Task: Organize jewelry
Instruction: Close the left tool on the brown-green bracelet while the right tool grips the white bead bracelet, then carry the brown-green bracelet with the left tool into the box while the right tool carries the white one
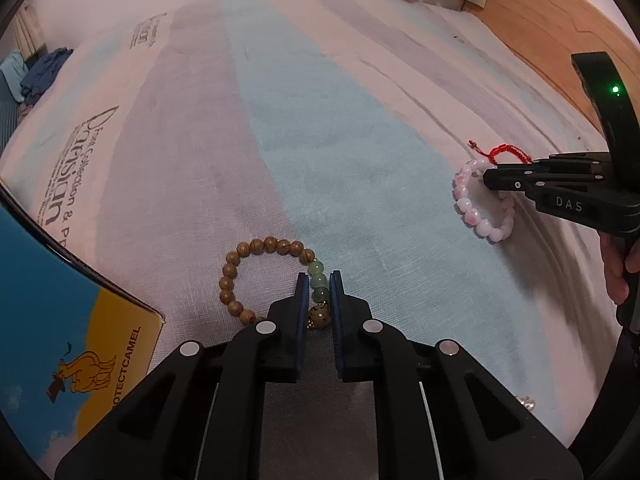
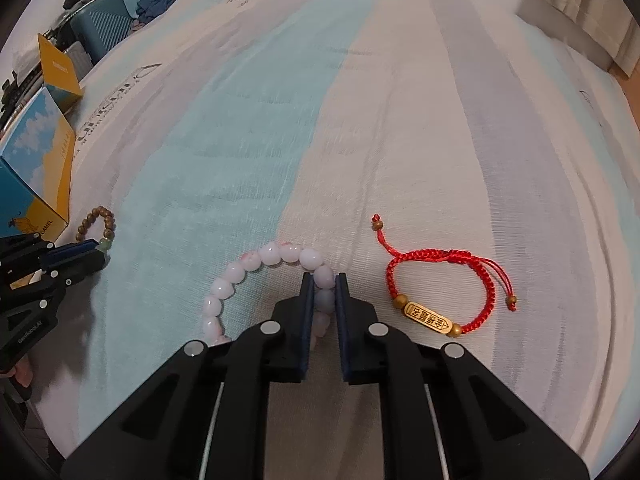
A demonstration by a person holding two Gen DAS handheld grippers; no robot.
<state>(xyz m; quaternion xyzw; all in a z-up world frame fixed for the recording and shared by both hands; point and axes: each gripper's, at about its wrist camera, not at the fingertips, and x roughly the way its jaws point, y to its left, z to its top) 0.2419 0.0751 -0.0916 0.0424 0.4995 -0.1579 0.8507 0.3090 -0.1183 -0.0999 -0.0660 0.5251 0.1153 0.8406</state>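
A brown wooden bead bracelet [image 1: 256, 272] with a few green beads lies on the striped bedsheet. My left gripper [image 1: 319, 280] is shut on its green bead section; it also shows in the right wrist view [image 2: 100, 249]. A pink-white bead bracelet [image 2: 256, 280] lies on the sheet, and my right gripper [image 2: 324, 280] is shut on its right side; both show in the left wrist view, the bracelet [image 1: 474, 208] and the gripper [image 1: 490, 178]. A red cord bracelet [image 2: 444, 284] with a gold charm lies free just right of my right gripper.
A blue and yellow cardboard box [image 1: 60, 344] sits at the left on the bed, open in the right wrist view [image 2: 40, 160]. A wooden headboard [image 1: 560, 12] runs along the far right. Suitcases and clothes [image 2: 108, 8] stand past the bed. A small pearl item [image 1: 527, 403] lies at the lower right.
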